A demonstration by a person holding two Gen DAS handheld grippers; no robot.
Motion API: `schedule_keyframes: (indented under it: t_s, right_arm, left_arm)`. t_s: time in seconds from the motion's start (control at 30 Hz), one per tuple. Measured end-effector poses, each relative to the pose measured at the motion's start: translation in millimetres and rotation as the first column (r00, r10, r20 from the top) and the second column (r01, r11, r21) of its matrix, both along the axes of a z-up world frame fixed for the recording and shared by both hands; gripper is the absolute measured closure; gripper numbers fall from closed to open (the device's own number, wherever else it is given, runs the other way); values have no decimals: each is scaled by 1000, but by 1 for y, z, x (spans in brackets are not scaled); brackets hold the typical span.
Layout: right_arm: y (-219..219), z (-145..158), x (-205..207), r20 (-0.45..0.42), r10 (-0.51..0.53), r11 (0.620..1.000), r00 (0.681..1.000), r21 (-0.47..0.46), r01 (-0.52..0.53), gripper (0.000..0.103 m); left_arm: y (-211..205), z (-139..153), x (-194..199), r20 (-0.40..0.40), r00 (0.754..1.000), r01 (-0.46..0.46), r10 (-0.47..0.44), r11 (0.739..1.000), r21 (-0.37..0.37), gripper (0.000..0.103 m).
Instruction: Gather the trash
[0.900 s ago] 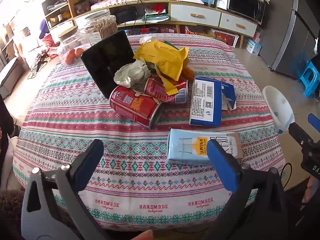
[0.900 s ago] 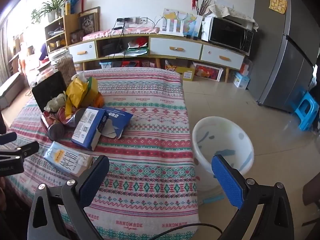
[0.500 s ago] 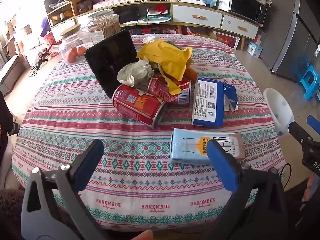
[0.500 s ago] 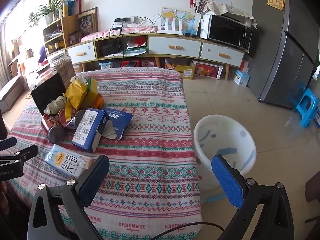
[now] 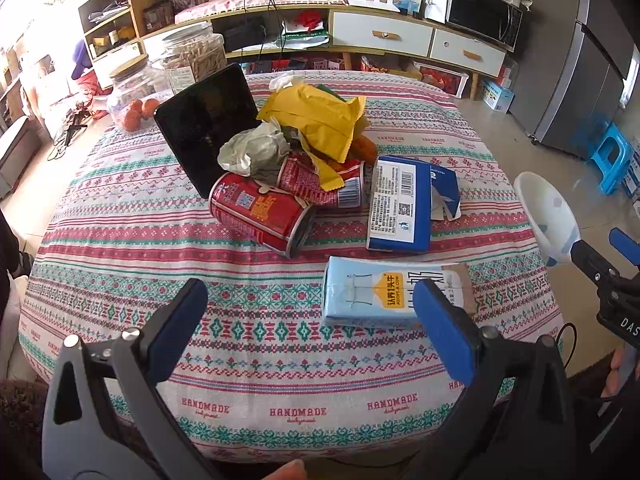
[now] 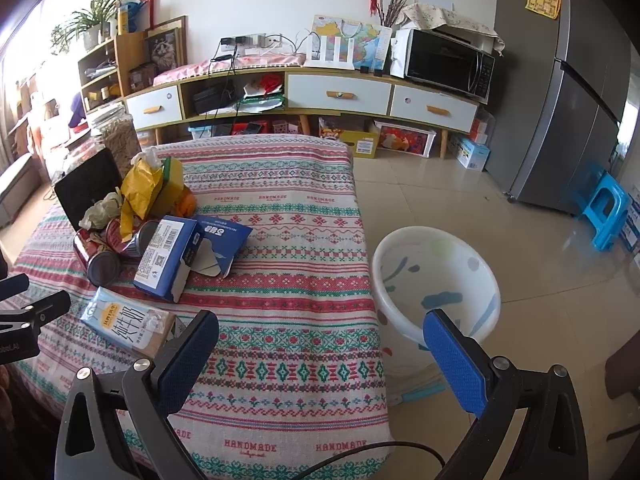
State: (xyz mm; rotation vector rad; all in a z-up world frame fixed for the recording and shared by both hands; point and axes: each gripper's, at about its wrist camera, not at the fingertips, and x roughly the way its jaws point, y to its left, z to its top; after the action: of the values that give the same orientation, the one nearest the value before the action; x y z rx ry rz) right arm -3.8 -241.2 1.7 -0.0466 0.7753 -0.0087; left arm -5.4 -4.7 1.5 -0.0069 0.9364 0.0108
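Both the left gripper (image 5: 310,326) and the right gripper (image 6: 322,358) are held wide and empty above the patterned tablecloth (image 5: 120,216), with the pale blue milk carton (image 5: 384,294) lying just beyond the left gripper's right-hand jaw and the white plastic bin (image 6: 438,284) seen between the right gripper's jaws.

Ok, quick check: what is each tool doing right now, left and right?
Left tool: open, holding nothing, above the tablecloth near the milk carton.
Right tool: open, holding nothing, over the table edge beside the white bin.

Cans (image 5: 260,214), cartons (image 5: 394,294), wrappers (image 5: 316,120) heaped on tablecloth (image 5: 120,220).
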Motion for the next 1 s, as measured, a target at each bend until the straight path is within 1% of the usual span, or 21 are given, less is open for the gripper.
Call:
schedule_keyframes:
  t_s: [0.2, 0.53, 1.0]
  right_arm:
    - [-6, 2, -1, 4, -21, 1000, 1000, 11, 20, 0]
    - [-1, 2, 0, 7, -5, 1000, 1000, 6, 5, 0]
    - [-4, 1, 0, 7, -19, 1000, 1000, 9, 19, 0]
  left_arm:
    - [-2, 0, -1, 0, 1000, 13, -13, 1000, 9, 1]
    - [1, -2, -1, -1, 1000, 4, -4, 1000, 11, 1]
    - [1, -2, -2, 0, 1000, 6, -6, 1000, 9, 1]
